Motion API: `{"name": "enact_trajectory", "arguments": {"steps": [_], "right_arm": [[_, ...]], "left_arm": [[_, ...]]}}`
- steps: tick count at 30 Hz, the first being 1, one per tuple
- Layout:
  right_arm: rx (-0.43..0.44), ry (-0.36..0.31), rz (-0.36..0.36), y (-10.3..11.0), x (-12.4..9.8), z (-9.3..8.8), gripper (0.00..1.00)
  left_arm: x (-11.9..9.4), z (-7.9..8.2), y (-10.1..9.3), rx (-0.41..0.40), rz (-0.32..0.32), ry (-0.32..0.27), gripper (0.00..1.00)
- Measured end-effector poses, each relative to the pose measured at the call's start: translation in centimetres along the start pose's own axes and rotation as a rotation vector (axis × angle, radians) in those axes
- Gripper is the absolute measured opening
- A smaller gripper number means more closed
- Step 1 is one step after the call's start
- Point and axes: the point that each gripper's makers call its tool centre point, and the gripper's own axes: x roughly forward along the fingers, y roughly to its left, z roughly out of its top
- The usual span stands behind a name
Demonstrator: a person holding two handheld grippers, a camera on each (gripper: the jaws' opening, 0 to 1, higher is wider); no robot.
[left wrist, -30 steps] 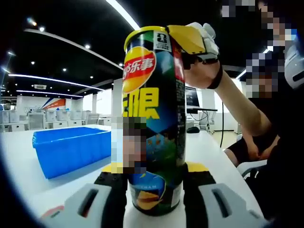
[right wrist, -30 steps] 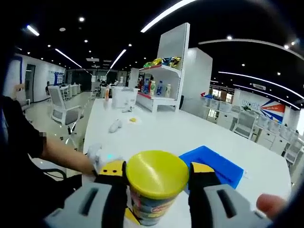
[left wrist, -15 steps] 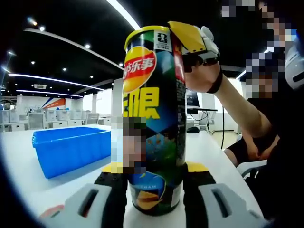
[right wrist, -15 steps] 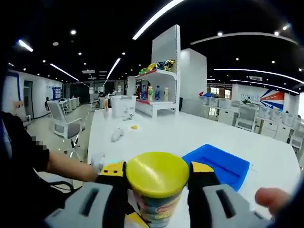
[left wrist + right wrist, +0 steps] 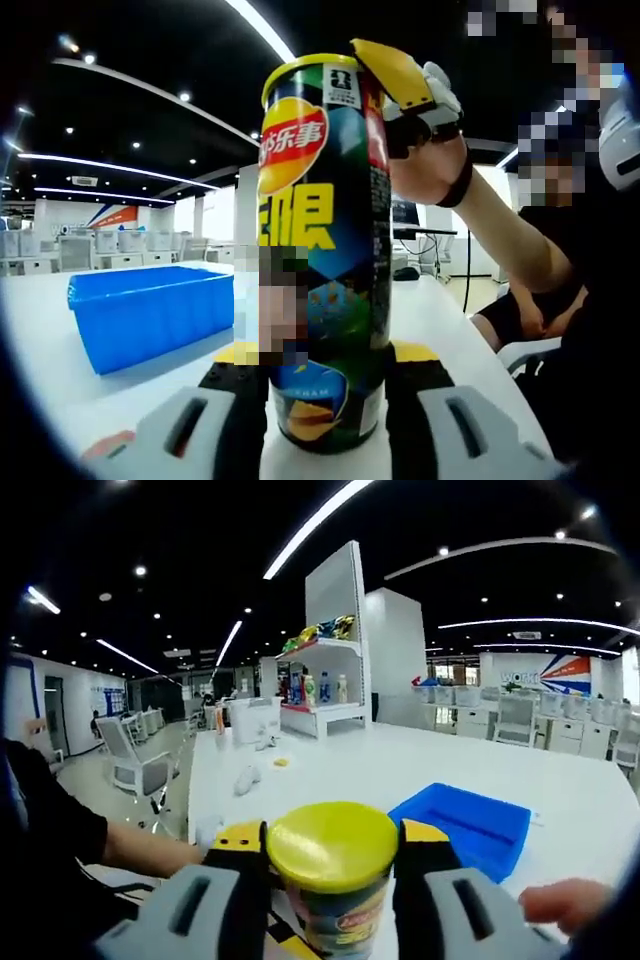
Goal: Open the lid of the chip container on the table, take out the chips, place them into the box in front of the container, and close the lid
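Left claw (image 5: 325, 385) clenched on lower body of chip container (image 5: 325, 250), which stands upright on worktop (image 5: 60, 400). Right claw (image 5: 332, 852) grasps yellow lid (image 5: 332, 846) at container top, jaws on both sides of rim. Blue box (image 5: 150, 315) sits left of left claw, near. Step in hand, as I judge: pull lid off. Advice: keep low grip firm, lift lid straight up along can axis, no tilting, or can tips and chips break.

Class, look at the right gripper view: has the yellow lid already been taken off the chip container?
No: the yellow lid sits flat on top of the chip container, between the right gripper's jaws.
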Motion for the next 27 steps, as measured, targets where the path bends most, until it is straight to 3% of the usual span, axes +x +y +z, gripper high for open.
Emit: {"name": "enact_trajectory", "arguments": {"steps": [11,14,27], "right_arm": [[0.088,-0.014,0.019,-0.07,-0.15,0.05,0.42],[-0.063,-0.048,0.016,0.33,-0.02,0.08,0.44],[-0.191,-0.089,-0.008,0.51,-0.05,0.09,0.46]], "left_arm": [[0.0,-0.03,-0.07,0.007,0.0,-0.001,0.46],[-0.04,0.0,-0.02,0.005,0.002,-0.002,0.46],[0.09,0.03,-0.1,0.006,0.001,-0.006,0.46]]}}
